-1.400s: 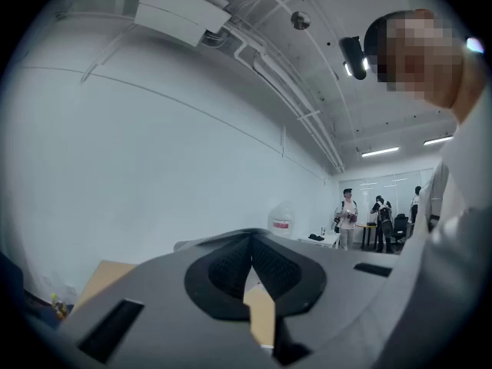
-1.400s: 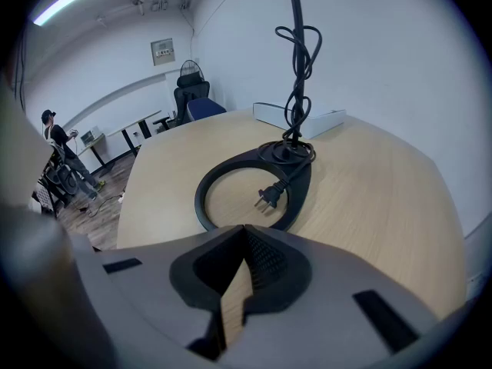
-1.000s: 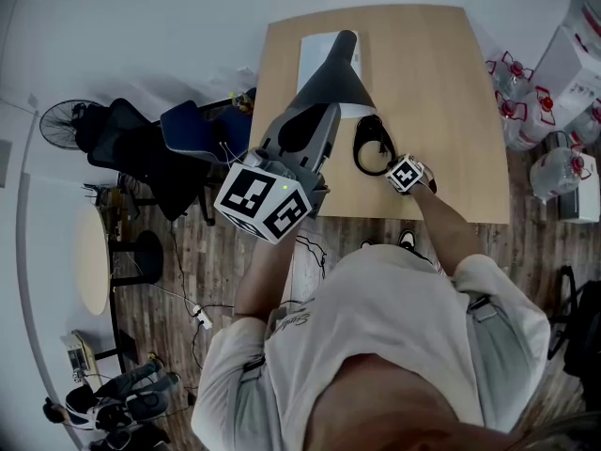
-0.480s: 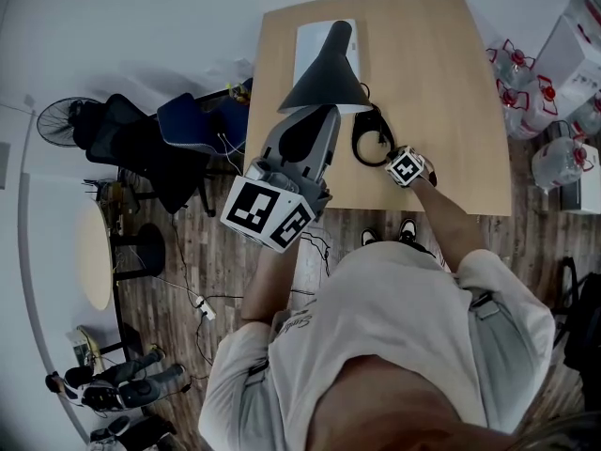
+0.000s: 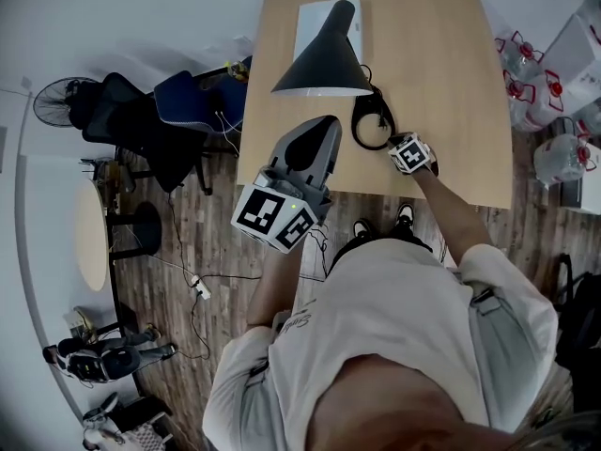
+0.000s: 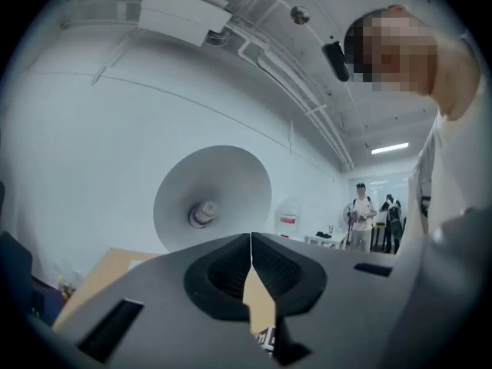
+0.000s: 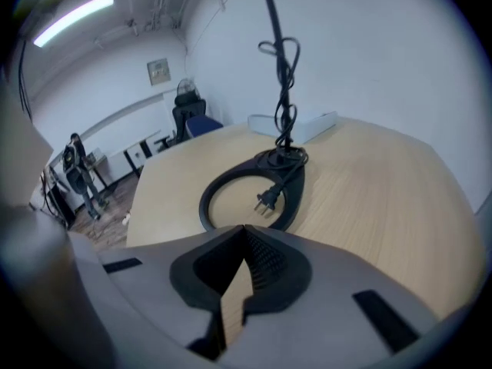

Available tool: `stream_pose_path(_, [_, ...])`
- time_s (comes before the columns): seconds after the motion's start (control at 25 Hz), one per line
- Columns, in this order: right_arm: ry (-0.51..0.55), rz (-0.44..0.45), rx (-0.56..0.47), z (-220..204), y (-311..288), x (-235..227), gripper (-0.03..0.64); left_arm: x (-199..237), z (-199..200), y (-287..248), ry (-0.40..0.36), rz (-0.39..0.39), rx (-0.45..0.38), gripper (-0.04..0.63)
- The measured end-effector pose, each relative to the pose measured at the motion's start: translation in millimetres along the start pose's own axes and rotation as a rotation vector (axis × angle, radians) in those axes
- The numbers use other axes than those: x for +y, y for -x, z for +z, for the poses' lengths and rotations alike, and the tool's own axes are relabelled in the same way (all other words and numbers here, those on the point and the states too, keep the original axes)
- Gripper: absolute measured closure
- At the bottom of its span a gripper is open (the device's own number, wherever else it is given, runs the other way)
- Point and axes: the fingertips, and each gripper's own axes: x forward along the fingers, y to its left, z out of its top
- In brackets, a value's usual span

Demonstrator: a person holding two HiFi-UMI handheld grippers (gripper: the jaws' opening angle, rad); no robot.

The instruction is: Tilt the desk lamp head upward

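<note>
The black cone-shaped lamp head (image 5: pixel 324 59) stands over the wooden desk (image 5: pixel 451 83), and its black ring base (image 5: pixel 372 126) lies near the front edge. My left gripper (image 5: pixel 324 126) hangs just below and in front of the shade, apart from it, jaws shut and empty. The left gripper view looks up into the pale inside of the lamp head (image 6: pixel 211 198) with its bulb (image 6: pixel 203 213). My right gripper (image 5: pixel 395 144) sits by the ring base (image 7: pixel 250 194), shut on nothing. The lamp's plug (image 7: pixel 266 201) lies inside the ring, and the cord winds up the thin stem (image 7: pixel 281 75).
A flat white slab (image 5: pixel 315 24) lies on the desk behind the lamp. A blue chair (image 5: pixel 192 116) and a black one stand left of the desk. Water bottles (image 5: pixel 554 158) stand on the floor at the right. People (image 6: pixel 359 210) stand far off in the room.
My left gripper has drawn back from the lamp head toward the desk's front edge and no longer overlaps it. The right gripper has stayed beside the ring base.
</note>
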Motion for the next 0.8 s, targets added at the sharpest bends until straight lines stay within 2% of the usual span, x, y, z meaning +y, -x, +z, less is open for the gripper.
stream_pose_path(0.08, [-0.065,0.002,-0.098,7,15,8,0.621,8,-10,13,0.102,-0.022,-0.015,0.578])
stream_pose_path(0.16, [-0.069,0.004,-0.131,4,32,22,0.621,19,-22,28,0.150,-0.020,-0.024,0.578])
stream_pose_path(0.32, [-0.057,-0.036,-0.182,0,75,45,0.621,29,-52,59,0.097,0.023,0.001,0.578])
stream_pose_path(0.52, [-0.142,-0.065,-0.233,0,123,100,0.621,22,-89,103,0.046,-0.001,0.083,0.578])
stream_pose_path(0.64, [-0.182,-0.079,-0.293,2,149,135,0.621,16,-116,120,0.060,-0.042,0.137,0.578])
stream_pose_path(0.8, [-0.175,-0.115,-0.351,-3,187,175,0.621,3,-144,136,0.084,-0.092,0.180,0.578])
